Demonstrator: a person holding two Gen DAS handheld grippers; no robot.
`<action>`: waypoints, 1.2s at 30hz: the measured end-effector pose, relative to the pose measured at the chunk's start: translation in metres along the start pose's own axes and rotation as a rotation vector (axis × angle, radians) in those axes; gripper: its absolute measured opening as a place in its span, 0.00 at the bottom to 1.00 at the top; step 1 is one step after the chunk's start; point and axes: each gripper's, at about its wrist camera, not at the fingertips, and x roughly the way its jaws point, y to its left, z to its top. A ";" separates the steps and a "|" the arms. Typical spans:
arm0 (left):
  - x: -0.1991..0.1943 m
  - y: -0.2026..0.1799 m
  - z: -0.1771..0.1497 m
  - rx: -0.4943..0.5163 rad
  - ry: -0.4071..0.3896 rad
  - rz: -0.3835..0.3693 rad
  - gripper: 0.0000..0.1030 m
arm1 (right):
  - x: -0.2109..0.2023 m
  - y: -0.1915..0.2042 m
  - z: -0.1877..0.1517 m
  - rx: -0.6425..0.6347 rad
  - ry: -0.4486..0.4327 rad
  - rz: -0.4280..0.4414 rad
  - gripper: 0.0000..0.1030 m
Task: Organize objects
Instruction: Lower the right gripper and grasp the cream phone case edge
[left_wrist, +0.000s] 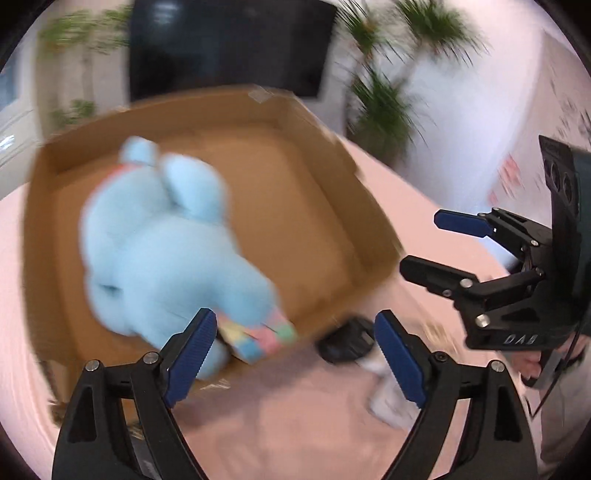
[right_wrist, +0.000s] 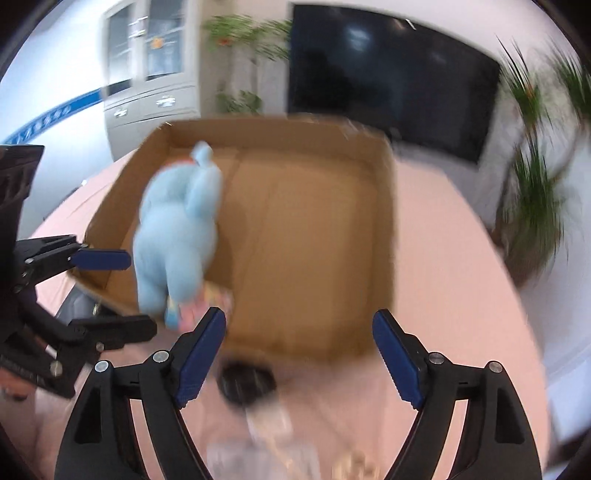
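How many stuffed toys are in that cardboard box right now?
1: a light blue plush toy lying in the cardboard box's near left part, over a pastel block. Blur could hide something small under it.

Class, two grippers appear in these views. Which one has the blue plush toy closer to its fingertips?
The left gripper: the blue plush toy reaches one of its fingers, while the right gripper frames bare cardboard box floor.

The open brown cardboard box (right_wrist: 317, 236) has a bare floor across its right and far part, free to enter from above. Its left near part is filled by a light blue plush toy (right_wrist: 177, 236) over a pastel-coloured block (left_wrist: 258, 339). Outside the near wall, a blurred black round object (right_wrist: 247, 380) lies on the pink tabletop (right_wrist: 461, 295).
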 end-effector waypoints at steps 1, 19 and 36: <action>0.007 -0.009 -0.003 0.014 0.043 -0.012 0.85 | -0.003 -0.014 -0.018 0.061 0.032 0.010 0.79; 0.084 -0.057 -0.034 0.094 0.325 -0.176 0.84 | -0.002 -0.100 -0.187 0.720 0.070 0.160 0.64; 0.115 -0.037 -0.037 -0.105 0.249 -0.169 0.84 | -0.004 -0.103 -0.208 0.798 0.036 0.381 0.16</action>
